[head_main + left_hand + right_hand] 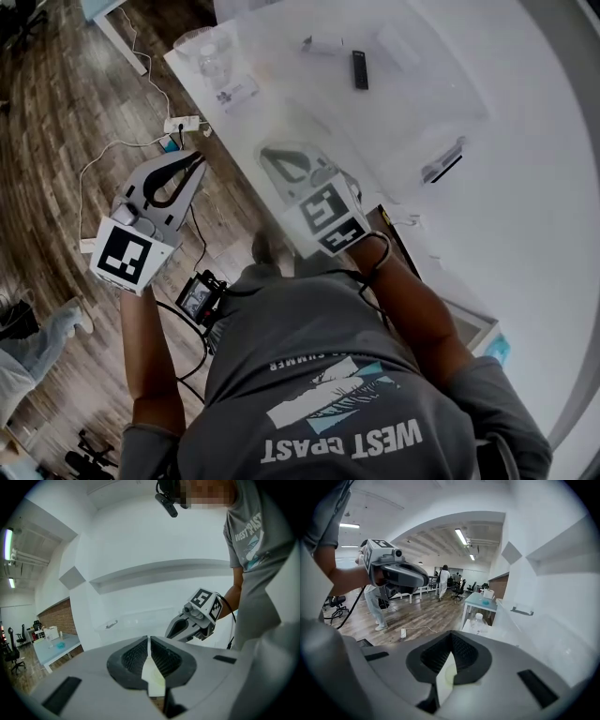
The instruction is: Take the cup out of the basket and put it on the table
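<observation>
Right, we're standing back from the white counter (pixel 525 216) with both tools held up in the air. The left gripper (pixel 195 162) hangs over the wooden floor (pixel 66 112), its ribbed black fingers (pixel 133 656) pressed together on nothing. The right gripper (pixel 274 155) sits near the counter's edge, and its fingers (pixel 464 654) are squeezed together too, also empty.

Now, the cup: we can't pick it out in any view. A see-through plastic basket (pixel 551 634) with a small handle rests on the counter. The cup is presumably inside, but the pale walls wash everything out. 1 clear bottle (pixel 477 619) stands at the counter's corner, apart from the basket.

Our guess is that the cup will be light and perhaps thin-walled, so it could tip or buckle. We'd spread 1 pair of fingers, slip 1 finger inside the rim and 1 outside, pinch the wall softly, and lift straight up over the basket's wall.
</observation>
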Available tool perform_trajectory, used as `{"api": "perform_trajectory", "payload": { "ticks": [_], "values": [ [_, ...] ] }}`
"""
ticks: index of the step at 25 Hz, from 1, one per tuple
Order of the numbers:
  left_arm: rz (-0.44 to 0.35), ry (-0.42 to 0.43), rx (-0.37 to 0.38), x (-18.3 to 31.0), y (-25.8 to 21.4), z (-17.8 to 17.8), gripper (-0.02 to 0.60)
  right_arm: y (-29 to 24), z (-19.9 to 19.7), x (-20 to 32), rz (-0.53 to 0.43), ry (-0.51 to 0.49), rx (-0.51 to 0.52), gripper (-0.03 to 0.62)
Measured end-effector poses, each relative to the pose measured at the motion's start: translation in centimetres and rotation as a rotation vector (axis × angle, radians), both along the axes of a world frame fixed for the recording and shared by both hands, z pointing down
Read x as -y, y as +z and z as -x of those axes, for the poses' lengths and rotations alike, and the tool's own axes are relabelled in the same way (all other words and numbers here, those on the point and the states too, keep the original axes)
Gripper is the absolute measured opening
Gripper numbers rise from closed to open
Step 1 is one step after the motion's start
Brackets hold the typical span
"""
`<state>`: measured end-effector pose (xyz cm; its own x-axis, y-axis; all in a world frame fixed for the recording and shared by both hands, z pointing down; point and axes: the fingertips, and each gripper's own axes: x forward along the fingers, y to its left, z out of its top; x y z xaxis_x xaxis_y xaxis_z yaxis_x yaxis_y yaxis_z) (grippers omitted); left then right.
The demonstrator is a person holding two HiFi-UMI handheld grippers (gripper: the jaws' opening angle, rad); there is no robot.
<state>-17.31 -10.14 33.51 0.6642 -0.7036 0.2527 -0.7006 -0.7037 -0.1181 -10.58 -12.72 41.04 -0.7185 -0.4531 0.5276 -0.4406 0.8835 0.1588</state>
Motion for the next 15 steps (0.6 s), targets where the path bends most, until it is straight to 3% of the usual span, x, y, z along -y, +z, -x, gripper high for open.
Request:
{"api": "perform_trajectory", "payload": {
  "ticks": [15],
  "values": [
    [-0.012,0.054,0.011,0.0,0.0,-1.0,0.012,2.1,-2.5,-1.0,0.041,0.066,-0.034,0.012]
  ]
}}
